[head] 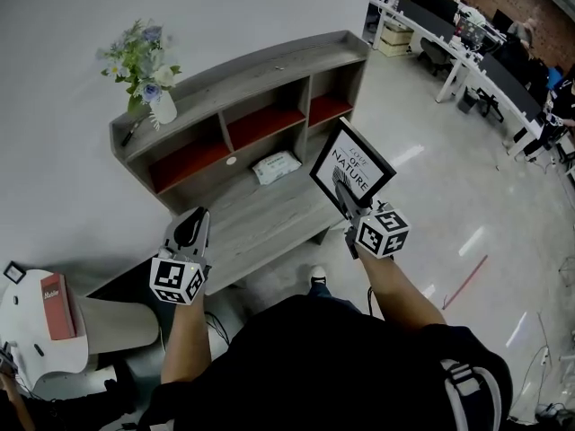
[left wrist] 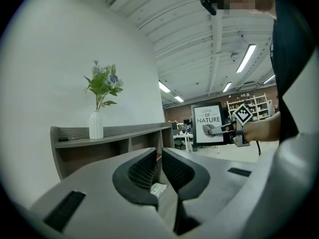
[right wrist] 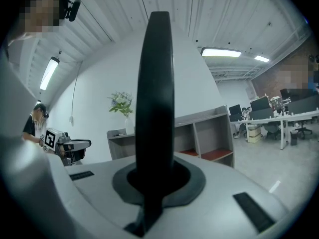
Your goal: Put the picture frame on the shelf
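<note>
Ahead of both tongs stands the shelf, grey with red-backed compartments, set against a white wall. Far beyond the right tongs, off to their right, run long desks with monitors.

Next in size is the frame, a black-edged print. It is clamped in the right tongs and held up in the air before the shelf's right end, clear of every board. The right gripper view shows the frame edge-on, upright, with the jaws closed against its two faces. From the left tongs it appears face-on, off to their right.

Those left tongs hang over the front of the shelf's low board. Their jaws are drawn together to a thin slit with nothing between them.

Beyond the left tongs and to their left, a white vase of flowers stands on the shelf's top board. Smallest is a white packet, lying on the low board between the two tongs and further in.
</note>
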`<action>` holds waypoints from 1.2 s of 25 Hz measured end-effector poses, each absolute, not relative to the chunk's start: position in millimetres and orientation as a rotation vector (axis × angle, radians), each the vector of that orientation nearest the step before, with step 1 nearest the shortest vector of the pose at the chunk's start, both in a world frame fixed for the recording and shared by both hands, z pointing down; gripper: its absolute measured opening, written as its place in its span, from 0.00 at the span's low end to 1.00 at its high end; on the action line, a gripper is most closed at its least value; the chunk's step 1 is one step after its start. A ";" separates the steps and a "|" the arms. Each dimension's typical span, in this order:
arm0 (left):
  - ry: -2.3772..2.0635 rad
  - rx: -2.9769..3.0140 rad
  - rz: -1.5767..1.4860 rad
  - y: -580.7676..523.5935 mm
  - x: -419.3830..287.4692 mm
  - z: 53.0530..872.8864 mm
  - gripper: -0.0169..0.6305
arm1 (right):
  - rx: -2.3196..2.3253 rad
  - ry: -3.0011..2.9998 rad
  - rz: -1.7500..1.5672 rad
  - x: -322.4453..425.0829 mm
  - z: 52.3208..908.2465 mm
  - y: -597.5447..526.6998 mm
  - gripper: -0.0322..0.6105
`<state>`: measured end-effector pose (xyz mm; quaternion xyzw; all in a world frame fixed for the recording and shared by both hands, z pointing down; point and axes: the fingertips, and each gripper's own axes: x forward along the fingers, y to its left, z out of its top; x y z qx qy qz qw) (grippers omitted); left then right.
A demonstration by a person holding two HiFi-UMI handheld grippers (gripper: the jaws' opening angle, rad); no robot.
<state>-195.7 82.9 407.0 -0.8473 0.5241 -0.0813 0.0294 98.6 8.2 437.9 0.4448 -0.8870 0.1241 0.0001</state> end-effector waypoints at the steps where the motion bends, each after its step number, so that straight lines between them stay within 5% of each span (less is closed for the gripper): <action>1: 1.621 -2.609 -0.253 79.9 -194.5 406.8 0.10 | 1.398 -2.789 0.393 100.5 438.5 3.7 0.09; 30: 1.711 -2.579 -0.301 -0.2 -187.2 421.5 0.10 | 1.313 -2.777 0.388 101.5 461.0 -106.7 0.09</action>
